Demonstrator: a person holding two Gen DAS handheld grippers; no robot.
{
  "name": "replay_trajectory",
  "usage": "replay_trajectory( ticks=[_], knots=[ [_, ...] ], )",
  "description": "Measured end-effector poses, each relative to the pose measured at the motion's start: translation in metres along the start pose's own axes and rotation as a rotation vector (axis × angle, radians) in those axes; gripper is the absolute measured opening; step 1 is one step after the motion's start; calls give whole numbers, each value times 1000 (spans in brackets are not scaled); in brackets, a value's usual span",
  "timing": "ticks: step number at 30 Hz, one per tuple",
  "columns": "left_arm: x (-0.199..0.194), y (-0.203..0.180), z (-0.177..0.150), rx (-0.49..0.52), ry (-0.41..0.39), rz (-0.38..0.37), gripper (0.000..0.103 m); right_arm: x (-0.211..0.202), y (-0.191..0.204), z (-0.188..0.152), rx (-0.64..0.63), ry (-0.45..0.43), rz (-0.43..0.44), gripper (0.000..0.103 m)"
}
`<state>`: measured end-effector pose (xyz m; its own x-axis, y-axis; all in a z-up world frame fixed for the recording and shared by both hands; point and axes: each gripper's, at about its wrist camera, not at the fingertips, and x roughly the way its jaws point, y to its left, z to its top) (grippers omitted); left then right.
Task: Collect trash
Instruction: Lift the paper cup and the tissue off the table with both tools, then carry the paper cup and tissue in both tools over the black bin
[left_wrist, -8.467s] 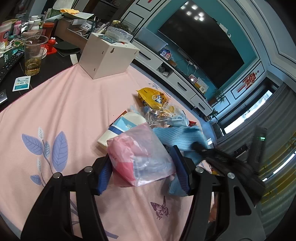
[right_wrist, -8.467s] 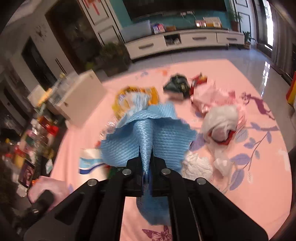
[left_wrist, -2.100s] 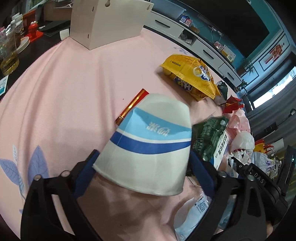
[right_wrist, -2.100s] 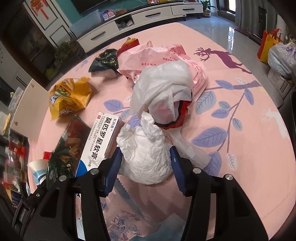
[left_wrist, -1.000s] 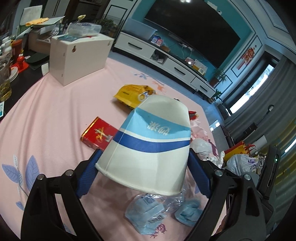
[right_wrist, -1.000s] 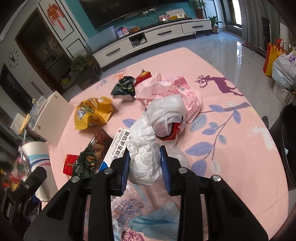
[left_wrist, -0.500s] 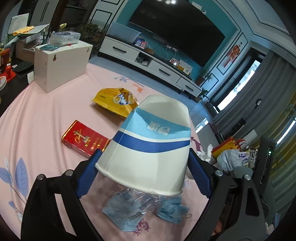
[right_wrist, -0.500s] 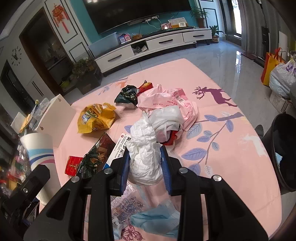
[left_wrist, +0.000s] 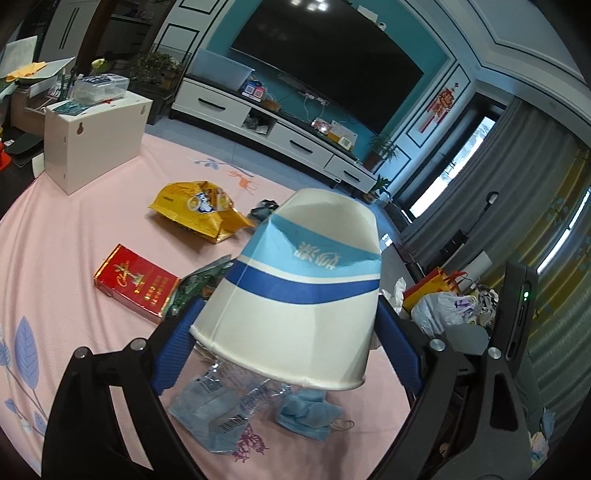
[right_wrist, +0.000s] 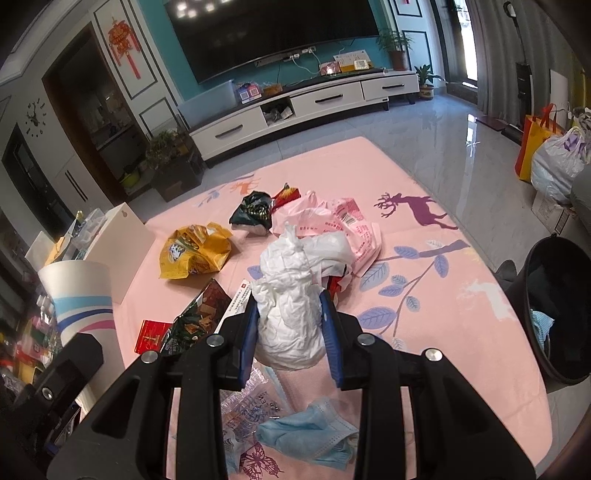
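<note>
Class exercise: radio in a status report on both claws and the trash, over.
Left claw clamped on paper cup. Right claw clamped on white tissue wad. Black bin off table's right edge; path clear.

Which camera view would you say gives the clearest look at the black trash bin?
The right wrist view: the black trash bin stands beside the pink tablecloth, its open mouth showing something blue inside. The left wrist view does not clearly show it.

Home living rm: big wall TV (right_wrist: 273, 33) at 12 o'clock, white TV cabinet (right_wrist: 303, 105) below, potted plant (right_wrist: 397, 46) at 1, curtains (left_wrist: 491, 177) at 3.
</note>
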<state>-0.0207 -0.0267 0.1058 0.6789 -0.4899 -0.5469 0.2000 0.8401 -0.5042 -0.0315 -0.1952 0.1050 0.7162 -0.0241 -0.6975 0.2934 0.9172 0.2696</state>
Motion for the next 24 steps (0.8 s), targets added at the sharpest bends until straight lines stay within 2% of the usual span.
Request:
replay_trajectory(
  ticks=[24],
  knots=[
    [13, -37, -15, 104, 25, -60, 90, -36, -31, 8, 59, -98, -37, 33]
  ],
)
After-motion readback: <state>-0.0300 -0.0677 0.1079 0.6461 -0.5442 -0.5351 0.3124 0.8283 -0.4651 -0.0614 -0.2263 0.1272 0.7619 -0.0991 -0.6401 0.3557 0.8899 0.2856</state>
